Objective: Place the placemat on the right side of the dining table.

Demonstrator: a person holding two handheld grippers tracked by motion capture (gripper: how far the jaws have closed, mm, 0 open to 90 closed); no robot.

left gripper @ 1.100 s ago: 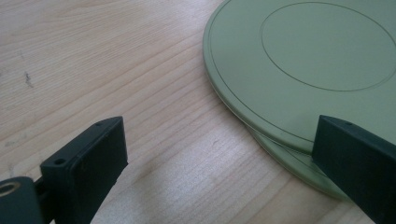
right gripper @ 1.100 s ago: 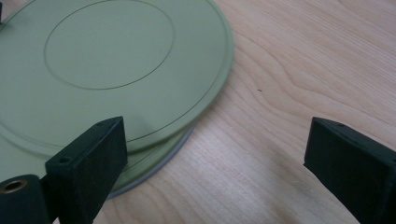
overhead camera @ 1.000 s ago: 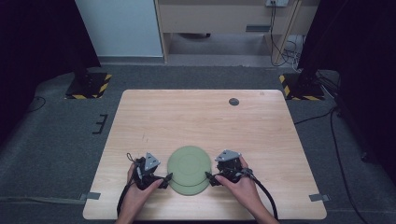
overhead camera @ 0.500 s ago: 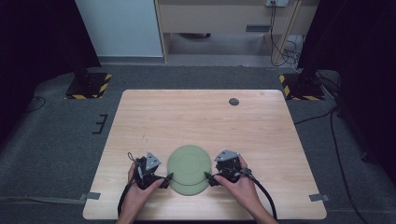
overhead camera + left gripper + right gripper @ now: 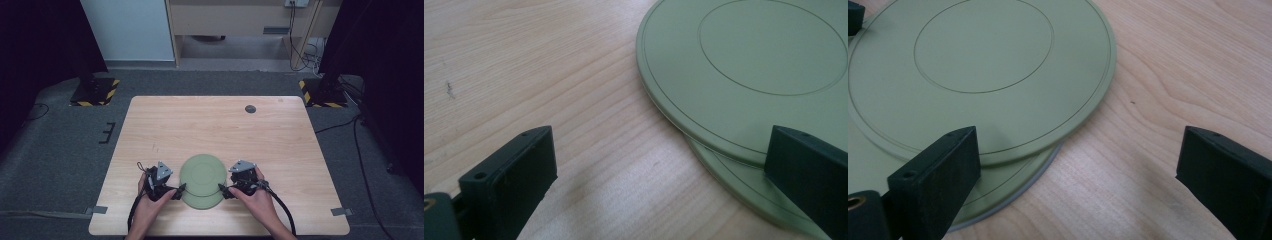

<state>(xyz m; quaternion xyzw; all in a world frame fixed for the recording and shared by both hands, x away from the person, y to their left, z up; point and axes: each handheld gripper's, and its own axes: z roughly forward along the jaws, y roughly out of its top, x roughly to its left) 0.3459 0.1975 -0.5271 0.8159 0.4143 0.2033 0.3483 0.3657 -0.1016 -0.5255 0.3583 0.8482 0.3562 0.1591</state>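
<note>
Two grippers flank a small stack of green plates near the front edge of the bench. The left gripper (image 5: 176, 192) has its jaws spread wide and holds nothing; in its own view one jaw sits over bare wood and the other hangs over the rim of the stack. The right gripper (image 5: 223, 191) is likewise wide apart and empty, one jaw over the plates' edge, the other over the wood.

Between them lies the top plate (image 5: 202, 173), a flat green disc with a fine ring scored in its face, resting on the bottom plate (image 5: 202, 201), which it does not cover squarely: the lower one pokes out toward the front edge as a crescent. In the left gripper view the top plate (image 5: 744, 75) overhangs the bottom plate (image 5: 744, 187); in the right gripper view the same offset shows, top plate (image 5: 983, 65) over bottom plate (image 5: 998, 192).

Farther off, a small dark round fitting (image 5: 250, 109) sits near the bench's far edge.

The risk, as I judge it, is that either jaw closes on both rims at once, since they lie so close together, lifting or dragging the pair. A thin, smooth rim could also slip from a shallow pinch.

No brand, label or writing can be read anywhere.
</note>
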